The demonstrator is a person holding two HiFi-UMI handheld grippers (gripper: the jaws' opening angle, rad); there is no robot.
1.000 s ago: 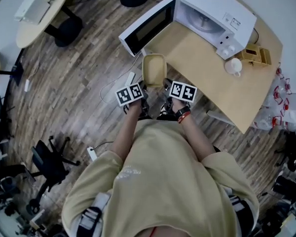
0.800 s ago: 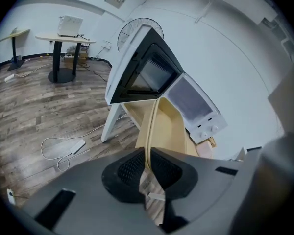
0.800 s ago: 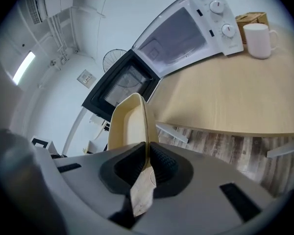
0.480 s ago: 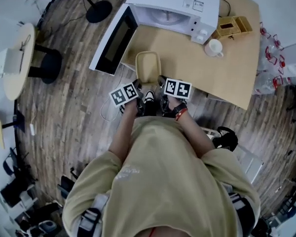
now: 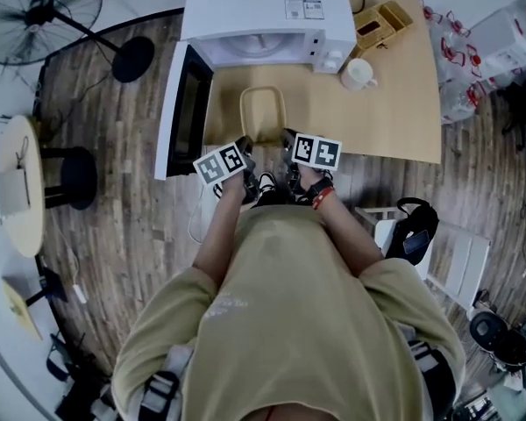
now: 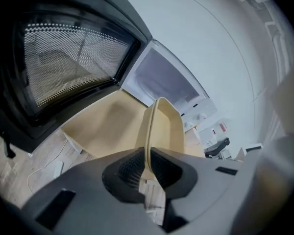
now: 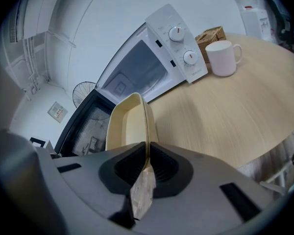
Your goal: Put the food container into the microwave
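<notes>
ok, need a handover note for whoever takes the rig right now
Left gripper: shut on the left rim of the beige rectangular plastic food container.
Right gripper: shut on its right rim.
Container: over the light wooden table, just in front of the white microwave, not inside.
Done: microwave door stands open; container gripped on both sides.
Left: carry it into the cavity, set it down, open both grippers, withdraw. White mug to the right looks out of the path.

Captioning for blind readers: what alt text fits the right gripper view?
The right gripper clamps the rim of a beige food container over a wooden table, facing a white microwave with its door open. A white mug stands beside it.
</notes>
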